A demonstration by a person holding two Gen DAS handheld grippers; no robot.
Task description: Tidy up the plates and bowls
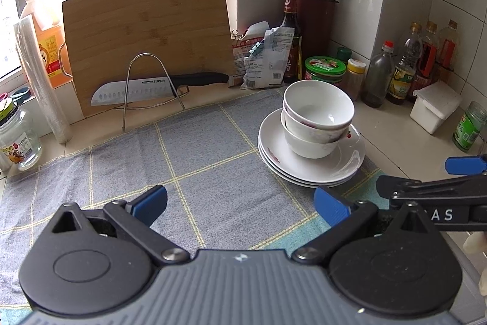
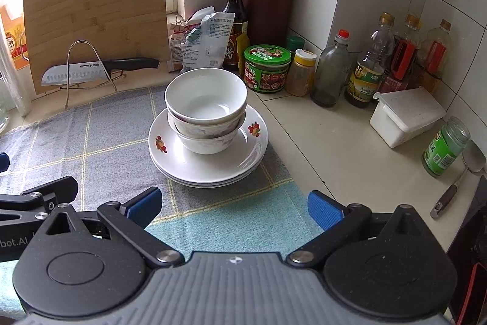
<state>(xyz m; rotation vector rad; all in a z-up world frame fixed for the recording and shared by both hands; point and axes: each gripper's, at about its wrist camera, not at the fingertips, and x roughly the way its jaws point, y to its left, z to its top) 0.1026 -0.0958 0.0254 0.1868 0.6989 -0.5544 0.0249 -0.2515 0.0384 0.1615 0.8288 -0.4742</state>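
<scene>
Checked cloth (image 2: 100, 139) bare leftward, stacked bowls (image 2: 206, 114) on plates (image 2: 210, 169) near its right edge, both hand-held grippers (image 1: 240, 204) (image 2: 234, 204) agape.

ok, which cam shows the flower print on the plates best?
Right wrist: two red-orange flowers show on the top plate. In the left wrist view the plate shows only small red marks, mostly hidden by the bowls.

Three nested bowls (image 2: 206, 108) are sitting on stacked plates (image 2: 210, 163), which are resting on a cloth (image 2: 91, 136) covering the table (image 2: 334, 148). Behind them jars and bottles are lining the wall; a cutting board (image 2: 97, 17) is leaning behind-left.
</scene>
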